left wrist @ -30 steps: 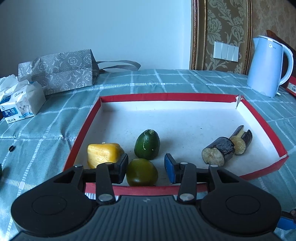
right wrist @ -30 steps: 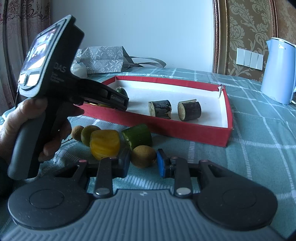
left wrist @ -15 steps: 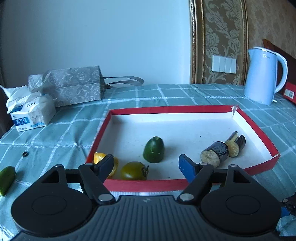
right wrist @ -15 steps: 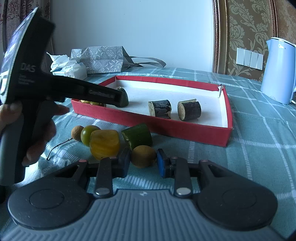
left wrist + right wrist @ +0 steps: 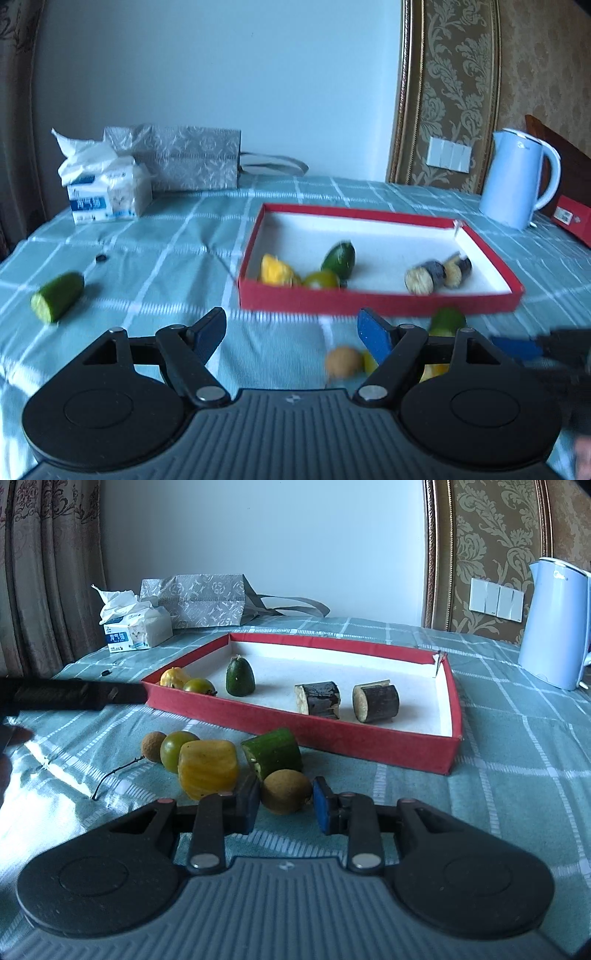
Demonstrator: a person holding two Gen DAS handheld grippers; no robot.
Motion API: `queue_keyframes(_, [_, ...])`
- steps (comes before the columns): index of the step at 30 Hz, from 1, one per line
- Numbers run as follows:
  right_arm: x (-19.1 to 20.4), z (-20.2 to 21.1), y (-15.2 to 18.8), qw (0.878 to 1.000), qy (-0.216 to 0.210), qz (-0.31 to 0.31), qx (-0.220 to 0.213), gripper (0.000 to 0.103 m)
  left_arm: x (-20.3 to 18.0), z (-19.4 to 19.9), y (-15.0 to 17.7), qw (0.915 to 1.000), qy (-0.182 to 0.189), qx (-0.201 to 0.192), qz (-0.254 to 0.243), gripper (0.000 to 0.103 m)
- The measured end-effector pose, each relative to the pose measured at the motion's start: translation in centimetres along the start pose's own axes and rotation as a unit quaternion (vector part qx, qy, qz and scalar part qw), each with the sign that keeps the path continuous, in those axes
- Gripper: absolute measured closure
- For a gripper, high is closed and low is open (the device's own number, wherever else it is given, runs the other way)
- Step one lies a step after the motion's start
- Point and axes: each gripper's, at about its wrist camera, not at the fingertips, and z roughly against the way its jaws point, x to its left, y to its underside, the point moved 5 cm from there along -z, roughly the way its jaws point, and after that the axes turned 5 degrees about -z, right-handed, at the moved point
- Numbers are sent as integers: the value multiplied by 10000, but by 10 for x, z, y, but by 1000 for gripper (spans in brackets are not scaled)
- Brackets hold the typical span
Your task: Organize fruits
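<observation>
Between the right gripper [image 5: 283,804] pads, parted and flanking but not visibly pressing it, one brown fruit [image 5: 286,791] on the cloth [image 5: 517,760]; just beyond, touching or nearly so: one yellow chunk [image 5: 207,767], one cucumber piece [image 5: 272,752], one green tomato [image 5: 173,748], one small brown ball [image 5: 153,741]. Left gripper [image 5: 291,334] spread wide, empty, above the cloth, another cucumber piece [image 5: 57,296] lying far left. Farther out, a red tray [image 5: 369,738] with five pieces: two eggplant chunks [image 5: 318,701], one dark green piece [image 5: 240,676], one yellow piece [image 5: 173,677], one tomato [image 5: 199,685]; behind, tissues [image 5: 136,629], bag [image 5: 195,600], kettle [image 5: 554,622], wall.
</observation>
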Motion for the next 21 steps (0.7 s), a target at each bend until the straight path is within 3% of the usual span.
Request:
queue_keyframes(8, [-3,2,-1,9999,73,-88,-65,74,-10,2,32,9984,416,354,-128,25])
queue_keyframes(16, [-7,9,-5,9994,258,-106,-222,74,-21,2,38,9972,535,401,-333,25])
queue_keyframes(21, [-17,20,-24,9975,482,-144,-494,74,-21,-2,38,9967,560,483,-342,25])
